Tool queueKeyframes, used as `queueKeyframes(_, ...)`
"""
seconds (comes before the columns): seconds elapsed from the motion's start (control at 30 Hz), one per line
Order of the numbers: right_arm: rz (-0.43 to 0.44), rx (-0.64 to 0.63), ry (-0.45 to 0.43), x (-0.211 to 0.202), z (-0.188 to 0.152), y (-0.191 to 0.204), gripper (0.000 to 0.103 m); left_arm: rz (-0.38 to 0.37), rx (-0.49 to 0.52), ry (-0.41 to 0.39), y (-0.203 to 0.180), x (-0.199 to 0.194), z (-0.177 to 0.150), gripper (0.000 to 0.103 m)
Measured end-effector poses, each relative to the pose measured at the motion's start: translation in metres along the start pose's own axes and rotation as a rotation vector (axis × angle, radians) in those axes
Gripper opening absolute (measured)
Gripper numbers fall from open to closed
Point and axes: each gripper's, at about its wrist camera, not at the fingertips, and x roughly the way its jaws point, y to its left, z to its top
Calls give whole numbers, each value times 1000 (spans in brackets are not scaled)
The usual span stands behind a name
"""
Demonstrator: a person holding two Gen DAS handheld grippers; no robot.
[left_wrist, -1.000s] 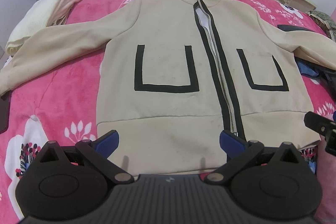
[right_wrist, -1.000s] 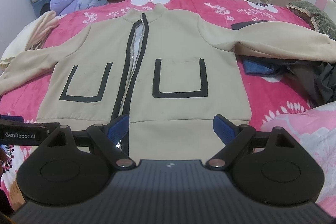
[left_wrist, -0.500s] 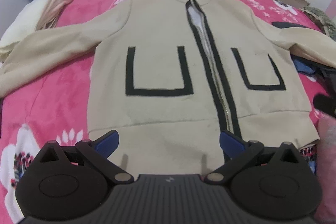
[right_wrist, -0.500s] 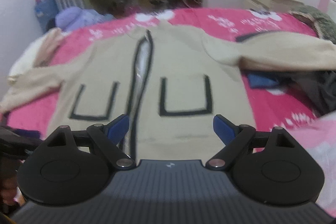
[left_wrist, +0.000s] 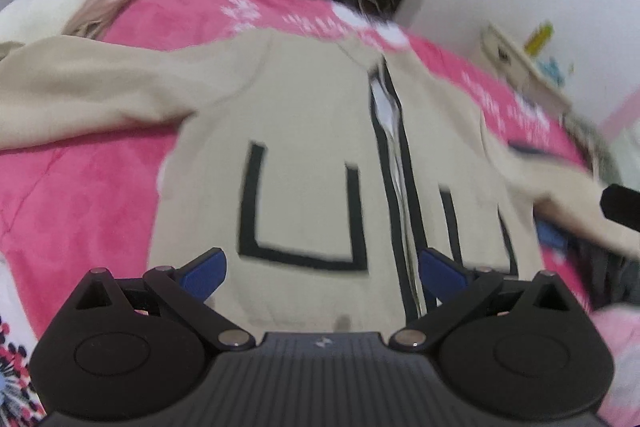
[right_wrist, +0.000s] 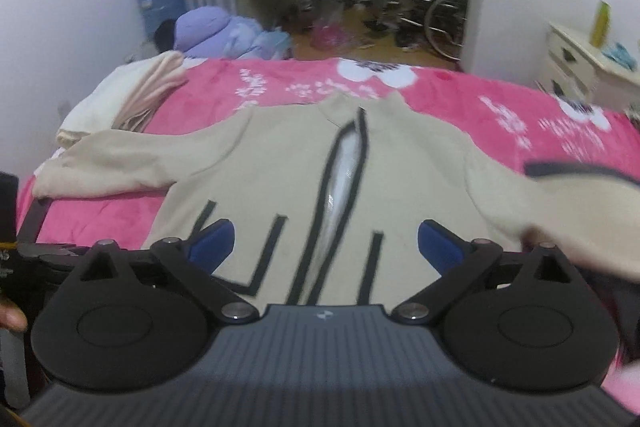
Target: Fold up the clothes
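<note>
The bed with its pink flowered blanket (right_wrist: 460, 107) carries the cream zip-front fleece jacket with black pocket outlines (right_wrist: 280, 167), spread flat, sleeves out. It looks soft and limp; I'd pinch a sleeve cuff or shoulder seam. My left tongs (left_wrist: 322, 271) and right tongs (right_wrist: 325, 242) gape wide, empty.

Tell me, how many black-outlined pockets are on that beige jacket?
2: one pocket on each side of the zipper of the jacket; the other pocket is partly behind the left gripper.
</note>
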Motion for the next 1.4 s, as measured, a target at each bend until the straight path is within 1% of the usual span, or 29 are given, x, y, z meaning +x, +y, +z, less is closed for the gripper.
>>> queueKeyframes(0.07,23,-36,14,13,19,9,99,33,-7,-53,12,0,4,102)
queueKeyframes(0.13,79,-46,1,30,25,26,99,84,1,-110,24,1,6,102)
queueKeyframes(0.17,107,-52,-5,38,29,35,99,106,-1,-126,31,2,8,102)
queueKeyframes(0.23,162,-62,-18,55,36,52,99,149,-21,-134,48,4,13,102)
queueKeyframes(0.3,218,-73,-31,72,42,69,99,191,-59,-124,68,4,20,102)
queueKeyframes(0.37,274,-84,-44,89,49,87,99,252,-99,-132,90,0,27,102)
queueKeyframes(0.47,357,-100,-63,114,59,113,99,346,-150,-168,121,-10,32,102)
queueKeyframes(0.57,440,-118,-84,138,69,139,99,434,-225,-214,152,-20,35,102)
queueKeyframes(0.67,498,-194,-129,139,75,159,100,526,-321,-247,183,-23,35,102)
queueKeyframes(0.7,516,-225,-135,142,77,165,100,544,-353,-255,193,-23,35,102)
queueKeyframes(0.8,563,-325,-145,149,86,185,99,549,-444,-269,221,-24,36,102)
queueKeyframes(0.93,630,-458,-128,163,101,221,99,524,-526,-300,246,-23,37,102)
queueKeyframes(1.0,685,-496,-78,181,109,252,99,511,-567,-316,258,-22,37,100)
queueKeyframes(1.1,768,-552,-2,207,122,297,98,492,-621,-335,278,-20,36,94)
queueKeyframes(1.17,823,-590,49,225,130,328,98,483,-657,-348,289,-18,33,87)
queueKeyframes(1.23,877,-627,101,242,139,358,96,461,-692,-358,300,-16,29,84)
queueKeyframes(1.27,904,-645,128,251,143,373,94,451,-697,-360,303,-15,28,81)
queueKeyframes(1.33,955,-682,183,269,151,404,86,433,-703,-367,309,-13,26,80)
queueKeyframes(1.37,959,-699,225,279,150,418,79,429,-697,-372,309,-13,26,80)
queueKeyframes(1.4,967,-720,263,280,140,415,73,428,-692,-378,309,-13,25,79)
